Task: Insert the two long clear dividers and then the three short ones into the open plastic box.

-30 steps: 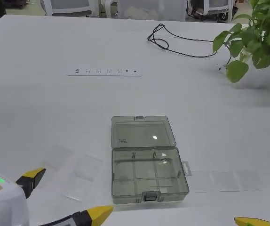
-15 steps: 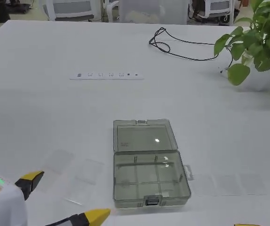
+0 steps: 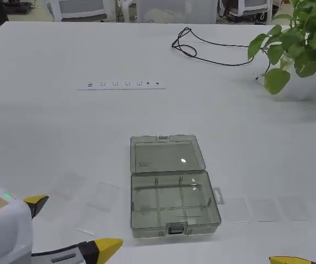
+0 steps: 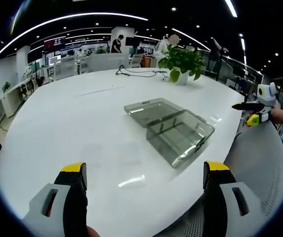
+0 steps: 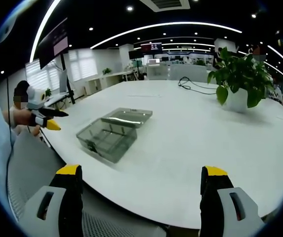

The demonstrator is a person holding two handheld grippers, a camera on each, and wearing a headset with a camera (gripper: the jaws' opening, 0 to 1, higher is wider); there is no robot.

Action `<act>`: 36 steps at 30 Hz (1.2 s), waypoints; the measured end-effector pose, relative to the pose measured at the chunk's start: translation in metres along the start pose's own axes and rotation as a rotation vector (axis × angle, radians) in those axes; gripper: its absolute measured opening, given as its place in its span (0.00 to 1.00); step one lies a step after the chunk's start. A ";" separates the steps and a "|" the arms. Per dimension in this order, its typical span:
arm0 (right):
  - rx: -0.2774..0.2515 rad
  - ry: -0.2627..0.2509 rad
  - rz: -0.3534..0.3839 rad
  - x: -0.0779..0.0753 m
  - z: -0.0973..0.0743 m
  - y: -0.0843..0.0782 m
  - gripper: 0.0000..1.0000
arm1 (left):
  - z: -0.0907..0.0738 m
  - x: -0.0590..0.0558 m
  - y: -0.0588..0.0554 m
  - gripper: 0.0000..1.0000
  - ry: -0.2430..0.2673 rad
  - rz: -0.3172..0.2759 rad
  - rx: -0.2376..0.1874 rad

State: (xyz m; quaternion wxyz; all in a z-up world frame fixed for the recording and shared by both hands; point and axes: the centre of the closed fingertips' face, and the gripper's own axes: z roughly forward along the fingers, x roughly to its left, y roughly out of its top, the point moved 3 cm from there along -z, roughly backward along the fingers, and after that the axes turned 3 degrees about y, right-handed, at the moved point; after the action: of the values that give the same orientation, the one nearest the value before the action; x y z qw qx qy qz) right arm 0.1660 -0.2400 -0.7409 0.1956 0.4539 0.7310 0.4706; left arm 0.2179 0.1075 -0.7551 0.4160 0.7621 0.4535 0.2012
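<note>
My left gripper [image 4: 145, 168], right gripper [image 5: 140, 171]: fingers spread, empty. Plastic box [image 3: 172, 190] open by tabletop [image 3: 64, 126] front edge, ahead, apart from fingers.

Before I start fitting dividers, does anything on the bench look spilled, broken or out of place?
Nothing stands out. The plastic box lies open, its lid flat behind it, and clear dividers lie flat on the table to its left and right. No spill or damage shows.

Right gripper [image 3: 302, 234] mostly off btm edge; short dividers [image 3: 263, 210] faint, perhaps three
</note>
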 end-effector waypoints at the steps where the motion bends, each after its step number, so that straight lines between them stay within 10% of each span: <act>1: 0.001 0.000 -0.001 0.000 0.000 0.000 1.00 | 0.001 0.001 -0.001 1.00 -0.001 0.004 0.014; 14: 0.013 0.019 0.001 0.003 0.000 -0.003 1.00 | 0.018 0.008 -0.001 0.83 -0.028 0.012 0.134; 23: 0.024 0.018 0.014 0.001 0.000 -0.006 1.00 | 0.036 0.011 -0.022 0.72 -0.039 0.057 0.262; 36: 0.019 0.018 0.030 0.001 0.000 -0.008 1.00 | 0.053 0.022 -0.027 0.54 -0.013 0.006 0.298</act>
State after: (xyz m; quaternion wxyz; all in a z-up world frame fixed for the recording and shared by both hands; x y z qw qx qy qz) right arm 0.1617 -0.2401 -0.7475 0.1777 0.4624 0.7301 0.4707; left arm 0.2509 0.1088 -0.8094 0.3006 0.8180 0.4734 0.1280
